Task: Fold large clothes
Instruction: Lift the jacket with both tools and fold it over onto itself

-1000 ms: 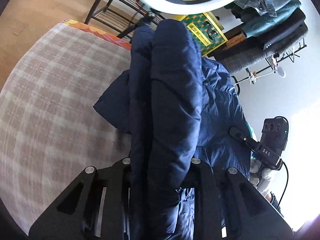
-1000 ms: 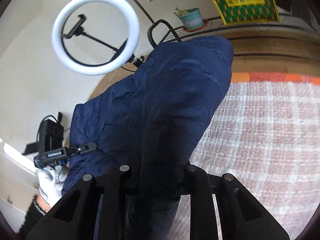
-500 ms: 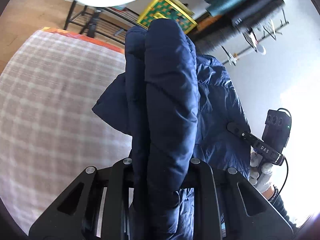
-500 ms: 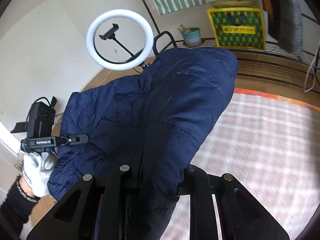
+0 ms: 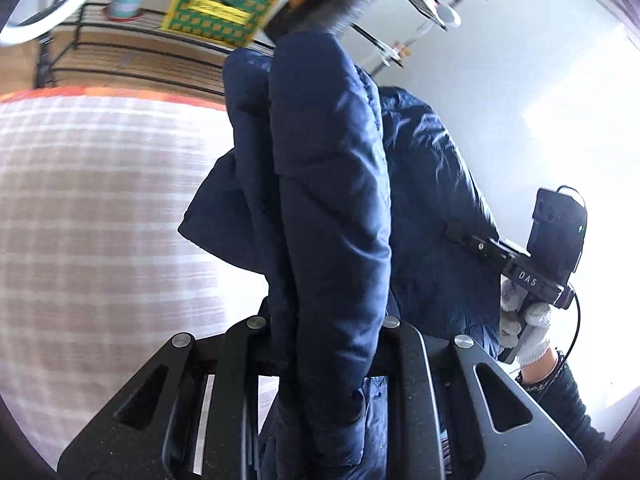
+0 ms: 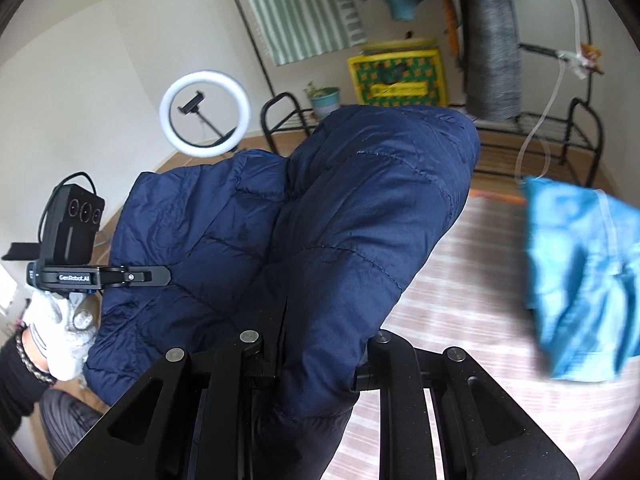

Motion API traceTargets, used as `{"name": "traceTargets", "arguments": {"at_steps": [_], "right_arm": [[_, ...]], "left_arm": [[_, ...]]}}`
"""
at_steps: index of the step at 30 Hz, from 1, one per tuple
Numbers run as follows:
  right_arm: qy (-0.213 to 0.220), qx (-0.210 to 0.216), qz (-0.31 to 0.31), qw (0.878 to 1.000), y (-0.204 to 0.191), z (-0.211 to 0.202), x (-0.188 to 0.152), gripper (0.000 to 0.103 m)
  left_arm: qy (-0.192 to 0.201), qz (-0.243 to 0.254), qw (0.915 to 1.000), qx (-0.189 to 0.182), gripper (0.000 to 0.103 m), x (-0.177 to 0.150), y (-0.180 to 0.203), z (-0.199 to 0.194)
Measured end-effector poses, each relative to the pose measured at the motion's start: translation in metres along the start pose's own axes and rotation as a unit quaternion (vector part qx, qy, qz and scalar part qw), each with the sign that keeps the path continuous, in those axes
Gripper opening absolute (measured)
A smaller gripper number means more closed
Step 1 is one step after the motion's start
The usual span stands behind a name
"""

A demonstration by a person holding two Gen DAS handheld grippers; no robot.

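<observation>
Folding barely begun, by the look of it: navy quilted puffer jacket (image 5: 332, 208) hangs in the air between both tongs, above the plaid-covered bed (image 5: 92, 216), not laid flat and showing no clean fold line. Left tongs (image 5: 326, 344) are clamped on a thick bunched roll of the jacket, padding bulging up between the fingers. Right tongs (image 6: 316, 354) are likewise closed on a fat wad of the same jacket, quilt seams visible across the panel in front of the lens. Each wrist view catches the other device gripped in a white-gloved hand (image 6: 60, 332) beside the garment, so the two grips sit near opposite edges of it. A blue garment (image 6: 584, 280), blurred, lies on the bed to the right; whether it is folded cannot be told. Clothes rack (image 6: 496, 36), ring light (image 6: 206, 114) and yellow-green crate (image 6: 398, 76) stand behind. Judged remaining: spread the jacket on the bed, bring sleeves in, fold the body over.
</observation>
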State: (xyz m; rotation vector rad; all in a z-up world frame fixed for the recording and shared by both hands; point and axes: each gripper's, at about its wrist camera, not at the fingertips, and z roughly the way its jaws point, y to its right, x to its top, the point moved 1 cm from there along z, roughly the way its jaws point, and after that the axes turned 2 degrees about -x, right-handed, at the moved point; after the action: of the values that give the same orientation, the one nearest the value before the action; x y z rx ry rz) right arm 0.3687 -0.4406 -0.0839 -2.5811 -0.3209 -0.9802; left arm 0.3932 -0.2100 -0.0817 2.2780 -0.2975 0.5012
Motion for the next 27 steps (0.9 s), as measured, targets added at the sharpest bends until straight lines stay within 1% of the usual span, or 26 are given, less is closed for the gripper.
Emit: {"name": "traceTargets", "arguments": {"at_steps": [4, 7, 13, 15, 18, 23, 27], "right_arm": [[0.013, -0.023, -0.001, 1.0, 0.04, -0.032, -0.003, 0.019], [0.021, -0.038, 0.0, 0.999, 0.07, -0.053, -0.007, 0.019], [0.042, -0.071, 0.009, 0.997, 0.123, -0.085, -0.008, 0.019], [0.048, -0.083, 0.013, 0.995, 0.141, -0.096, -0.009, 0.019], [0.058, -0.102, 0.017, 0.993, 0.166, -0.109, -0.008, 0.019], [0.075, -0.135, 0.022, 0.988, 0.205, -0.132, 0.0, 0.018], [0.089, -0.164, 0.006, 0.982, 0.229, -0.145, 0.016, 0.018]], "left_arm": [[-0.008, 0.022, 0.9996, -0.013, 0.019, 0.007, 0.045, 0.044], [-0.014, 0.033, 0.9991, -0.022, 0.019, 0.01, 0.069, 0.074], [-0.033, 0.066, 0.9967, -0.034, 0.019, 0.022, 0.123, 0.137], [-0.034, 0.084, 0.9953, -0.034, 0.019, 0.026, 0.146, 0.158], [-0.037, 0.097, 0.9938, -0.039, 0.019, 0.032, 0.17, 0.182], [-0.029, 0.12, 0.9911, -0.05, 0.019, 0.052, 0.209, 0.227], [-0.018, 0.128, 0.99, -0.058, 0.019, 0.072, 0.228, 0.258]]}}
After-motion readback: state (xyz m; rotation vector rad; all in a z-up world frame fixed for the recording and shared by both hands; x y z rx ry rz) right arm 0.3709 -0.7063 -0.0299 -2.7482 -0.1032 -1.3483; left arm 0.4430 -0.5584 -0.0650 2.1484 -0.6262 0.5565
